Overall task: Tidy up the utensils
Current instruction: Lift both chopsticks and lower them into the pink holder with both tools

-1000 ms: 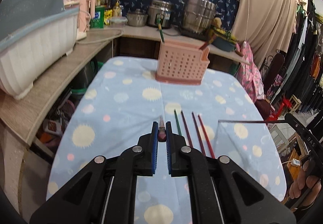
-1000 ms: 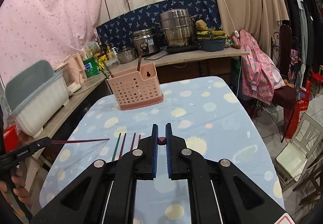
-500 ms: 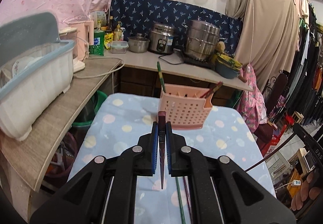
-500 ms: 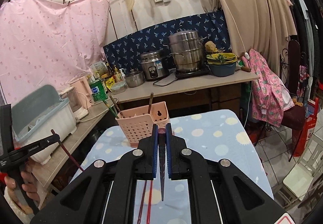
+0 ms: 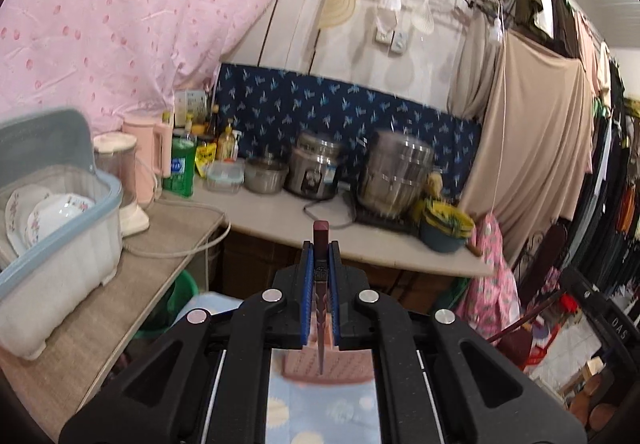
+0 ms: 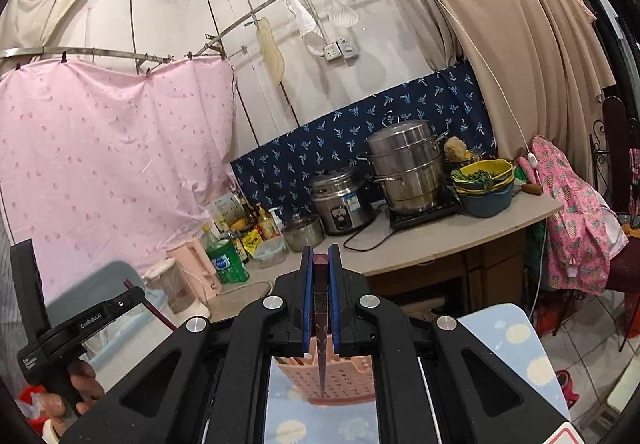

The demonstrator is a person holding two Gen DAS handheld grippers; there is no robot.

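Dark red chopstick, square-ended, tapering to point.

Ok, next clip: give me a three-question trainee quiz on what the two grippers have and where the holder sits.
1. True or false: the left gripper has its jaws shut on a dark red chopstick.
2. What does the right gripper hold?
3. Where does the pink utensil basket show in the right wrist view: A above the jaws, B below them, C far right?

Key: 1 true. 2 a dark red chopstick. 3 B.
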